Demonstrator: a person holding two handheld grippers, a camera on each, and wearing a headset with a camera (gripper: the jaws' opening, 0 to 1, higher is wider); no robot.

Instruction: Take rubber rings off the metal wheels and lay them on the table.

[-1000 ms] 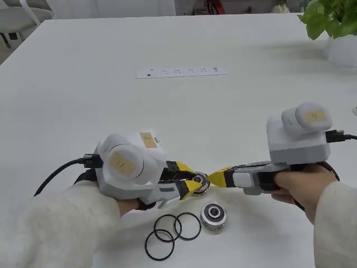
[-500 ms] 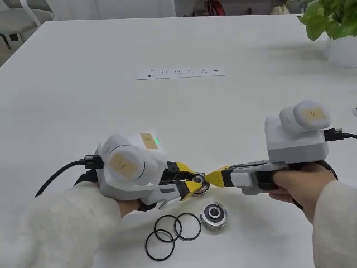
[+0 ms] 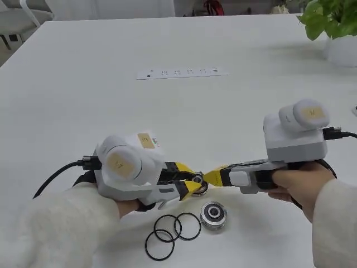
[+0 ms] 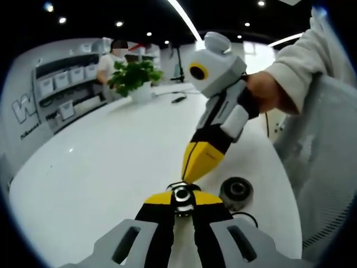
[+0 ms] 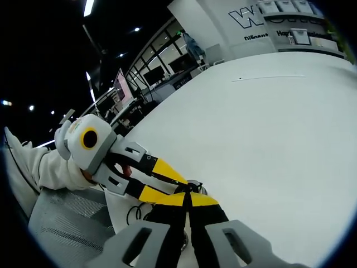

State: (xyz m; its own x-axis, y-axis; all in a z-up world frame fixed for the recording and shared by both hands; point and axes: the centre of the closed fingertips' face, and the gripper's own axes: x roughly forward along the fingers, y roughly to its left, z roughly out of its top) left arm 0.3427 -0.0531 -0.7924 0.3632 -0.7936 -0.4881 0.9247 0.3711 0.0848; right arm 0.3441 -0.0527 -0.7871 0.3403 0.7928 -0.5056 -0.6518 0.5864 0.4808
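My left gripper [image 3: 192,185] is shut on a small metal wheel [image 3: 199,184], held just above the table; in the left gripper view the wheel [image 4: 182,194] sits between the yellow fingertips. My right gripper [image 3: 209,178] comes in from the right, its yellow tips pinched together at the wheel's rim on the thin black rubber ring [image 4: 179,182]. In the right gripper view its jaws [image 5: 187,196] meet against the wheel [image 5: 195,185]. A second metal wheel [image 3: 213,215] lies flat on the table below. Three loose black rings [image 3: 177,228] lie to its left.
A white power strip [image 3: 181,72] lies further back on the white table [image 3: 178,117]. A potted plant [image 3: 332,22] stands at the far right corner. A black cable [image 3: 56,176] trails from the left gripper.
The right gripper has edged slightly left, closer onto the held wheel. The left gripper, the second wheel and the loose rings stay where they were.
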